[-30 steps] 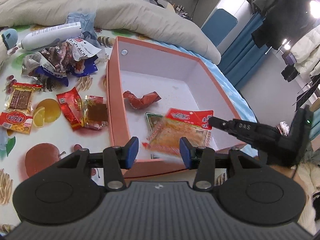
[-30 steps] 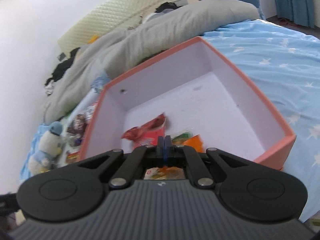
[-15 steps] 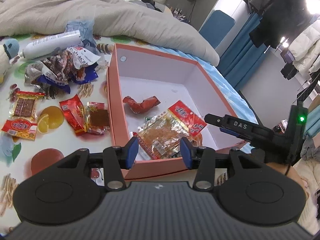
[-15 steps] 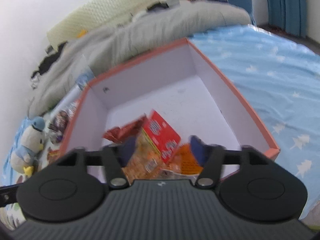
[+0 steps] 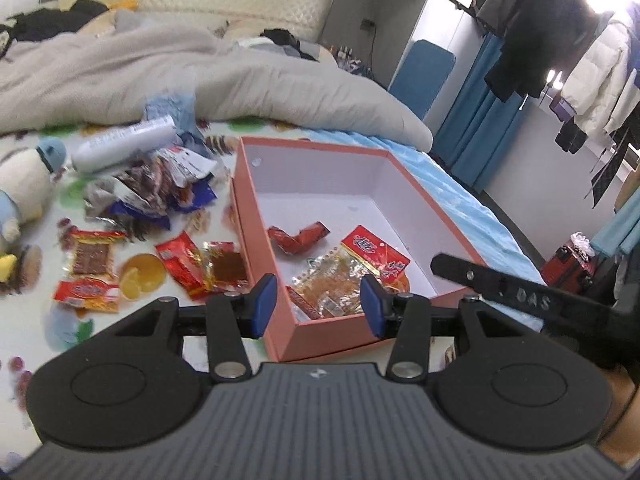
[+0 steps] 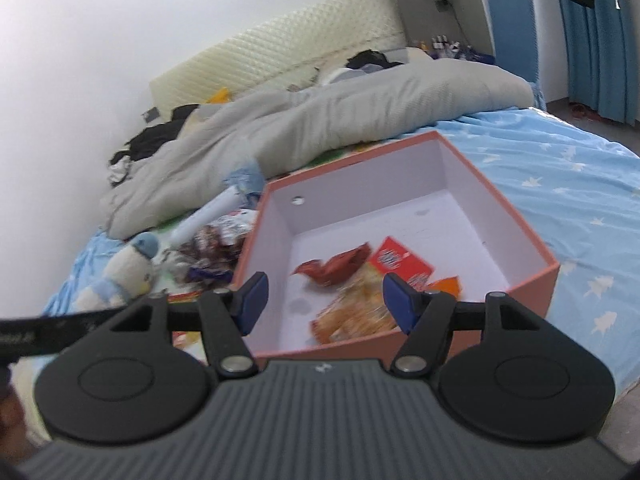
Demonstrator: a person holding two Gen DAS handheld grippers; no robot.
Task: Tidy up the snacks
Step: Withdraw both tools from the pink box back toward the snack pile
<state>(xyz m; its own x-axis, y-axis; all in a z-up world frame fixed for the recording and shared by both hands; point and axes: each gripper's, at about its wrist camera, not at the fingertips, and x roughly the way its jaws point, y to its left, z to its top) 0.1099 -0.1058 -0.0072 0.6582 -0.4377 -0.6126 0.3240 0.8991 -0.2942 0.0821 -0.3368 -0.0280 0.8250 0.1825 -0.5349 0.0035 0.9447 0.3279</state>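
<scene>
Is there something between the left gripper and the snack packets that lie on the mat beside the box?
Nothing visible. The left gripper is open and empty above the box's near corner. The loose packets lie uncovered on the mat to its left, outside the box wall.

Bed (image 6: 560, 168) carries box (image 5: 256, 216), snacks (image 5: 92, 256), quilt (image 5: 160, 72).

Grey duvet (image 5: 248, 80) bunched on bed, plush penguin (image 6: 120, 276), white spray bottle (image 5: 124, 142), blue curtains (image 5: 480, 136)
</scene>
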